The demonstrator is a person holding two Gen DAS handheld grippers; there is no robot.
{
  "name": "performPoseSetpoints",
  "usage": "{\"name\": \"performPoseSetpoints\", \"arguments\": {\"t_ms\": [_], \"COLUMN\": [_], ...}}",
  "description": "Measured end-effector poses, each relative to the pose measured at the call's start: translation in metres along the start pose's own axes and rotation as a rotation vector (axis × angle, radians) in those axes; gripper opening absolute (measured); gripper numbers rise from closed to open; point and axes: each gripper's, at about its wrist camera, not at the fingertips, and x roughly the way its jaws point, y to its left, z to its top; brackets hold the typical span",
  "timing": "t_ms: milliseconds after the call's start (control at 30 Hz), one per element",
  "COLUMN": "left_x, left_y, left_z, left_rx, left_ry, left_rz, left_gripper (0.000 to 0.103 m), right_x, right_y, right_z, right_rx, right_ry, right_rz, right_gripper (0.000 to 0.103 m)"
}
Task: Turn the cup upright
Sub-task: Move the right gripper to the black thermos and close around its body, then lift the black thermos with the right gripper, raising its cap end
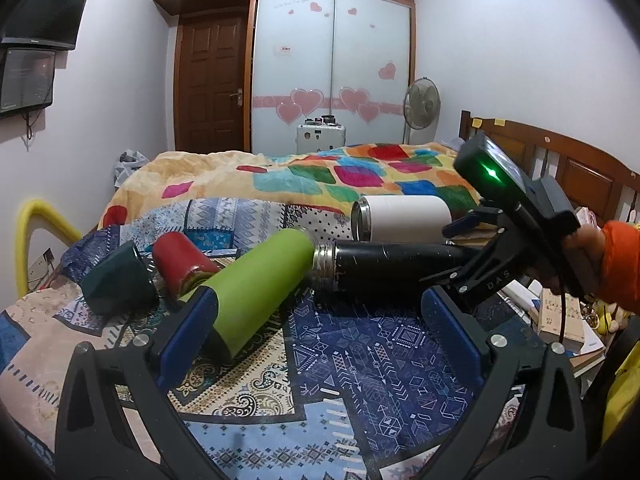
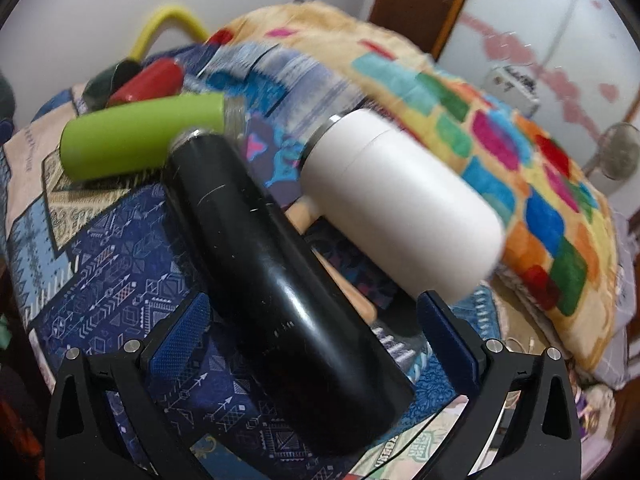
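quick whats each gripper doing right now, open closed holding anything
Left gripper: open, holding nothing; the lime green metal flask lies by its left pad.
Right gripper: open, jaws on either side of the lying black metal flask, not clamped.

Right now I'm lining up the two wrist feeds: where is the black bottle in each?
Left wrist: black bottle lies on its side right of centre, mouth touching the green bottle.
Right wrist: black bottle runs diagonally through the centre, between the open right gripper fingers.
Shared landmark: white cup, lying beside it.
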Motion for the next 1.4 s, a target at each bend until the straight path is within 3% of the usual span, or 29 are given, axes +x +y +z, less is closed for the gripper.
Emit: {"name": "performPoseSetpoints", "arguments": {"t_ms": [333, 500, 567, 933, 1400], "left_x": [0.010, 0.008, 0.007, 0.001, -0.034], "left_y": [0.004, 0.007, 0.007, 0.009, 0.013], "left_z": [-0.004, -0.003, -0.004, -0.002, 0.009], "left_rx": [-0.011, -0.024, -0.026, -0.028, -0.032], "left_ry": [0.014, 0.008, 0.007, 0.002, -0.038], "left_rz": [-0.001, 0.006, 0.005, 0.021, 0.040], "left_gripper": [0.103, 0.103, 0.103, 0.103, 0.103], "right_x": [0.017, 0.001, 0.000, -0.002, -0.063], "right_y": [0.018, 0.024, 0.033, 0.045, 0.085], "right_z": [-0.003, -0.010, -0.013, -0.013, -0.035], "right_rx": [-0.051, -0.021, -0.014, 0.062, 0.071], "right_ry": [0.112, 0.143, 0.143, 0.075, -0.022], "right_rz": [0.003, 0.118, 0.141, 0.073, 0.061], "right_gripper": [0.083, 0.062, 0.064, 0.061, 0.061]}}
